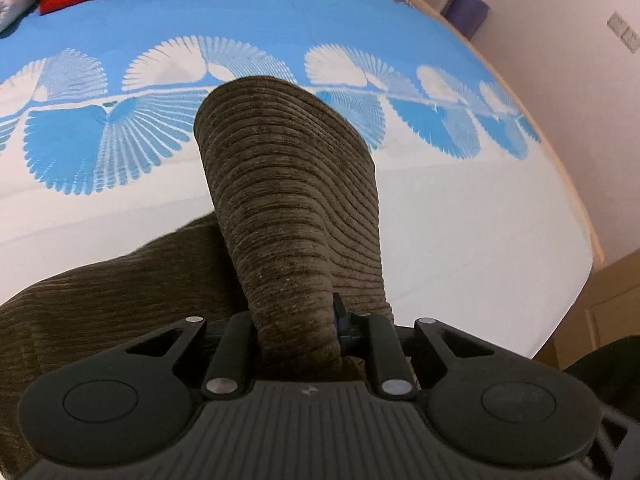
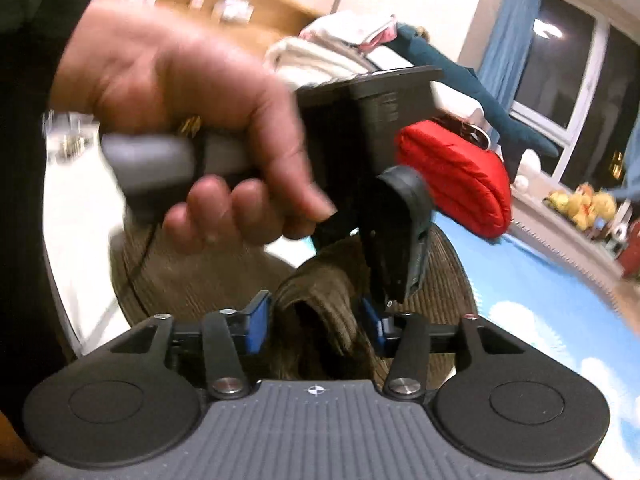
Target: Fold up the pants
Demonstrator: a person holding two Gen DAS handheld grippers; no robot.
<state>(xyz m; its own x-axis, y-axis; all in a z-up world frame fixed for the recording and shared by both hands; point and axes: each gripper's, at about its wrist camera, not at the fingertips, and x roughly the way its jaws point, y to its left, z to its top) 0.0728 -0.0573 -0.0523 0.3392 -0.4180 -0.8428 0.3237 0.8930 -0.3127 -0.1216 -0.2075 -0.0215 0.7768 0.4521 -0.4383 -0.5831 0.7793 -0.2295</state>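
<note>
Bunching upward, the brown corduroy pants [image 1: 288, 184] rise from the bed [image 1: 460, 216] near its white front part; the left gripper [image 1: 298, 320] pinches a fold of them tight; the right gripper [image 2: 316, 320] stands parted around another fold, its blue pads [image 2: 258, 320] apart from the cloth; a hand [image 2: 180, 92] grips the left handle; a red bundle [image 2: 456, 184] lies at the far edge.
</note>
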